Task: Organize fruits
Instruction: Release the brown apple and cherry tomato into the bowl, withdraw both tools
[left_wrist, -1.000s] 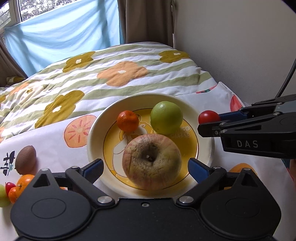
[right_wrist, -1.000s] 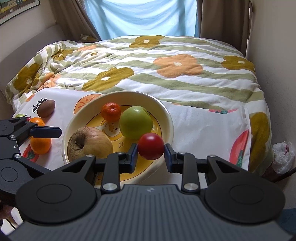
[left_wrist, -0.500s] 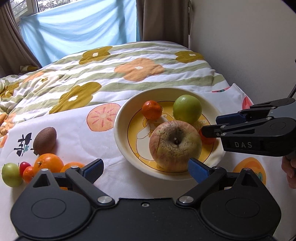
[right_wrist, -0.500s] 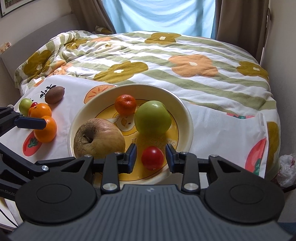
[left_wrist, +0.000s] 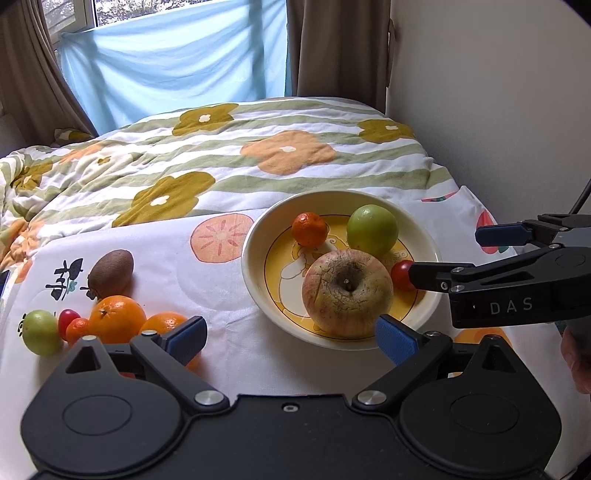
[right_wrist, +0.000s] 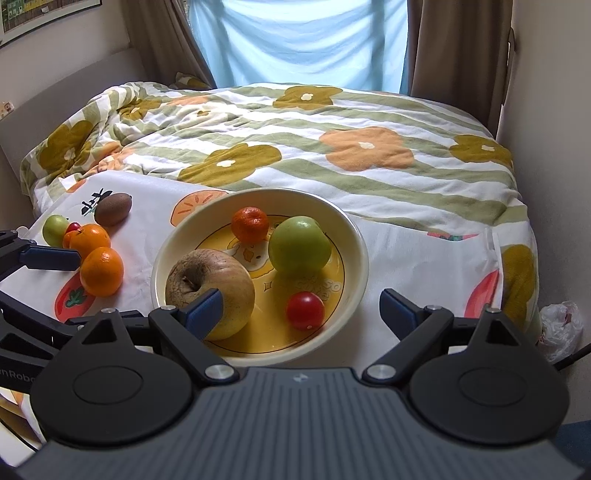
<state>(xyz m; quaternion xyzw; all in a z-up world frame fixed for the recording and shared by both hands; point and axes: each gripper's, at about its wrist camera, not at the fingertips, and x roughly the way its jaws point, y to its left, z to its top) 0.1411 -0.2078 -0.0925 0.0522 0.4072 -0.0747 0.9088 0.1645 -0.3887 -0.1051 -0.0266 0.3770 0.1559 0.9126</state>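
Both our tools sit apart, holding nothing: left tool (left_wrist: 290, 338), right tool (right_wrist: 301, 308). Bumping the bowl (right_wrist: 354, 236) mid-frame might roll the tomato (right_wrist: 305, 310) out.

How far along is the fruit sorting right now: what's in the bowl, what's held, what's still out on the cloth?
Done: the bowl holds the large apple, green apple, mandarin and cherry tomato. In hand: nothing; right gripper and left gripper are both open. Left: the kiwi, two oranges, small green fruit and small red and orange pieces beside them.
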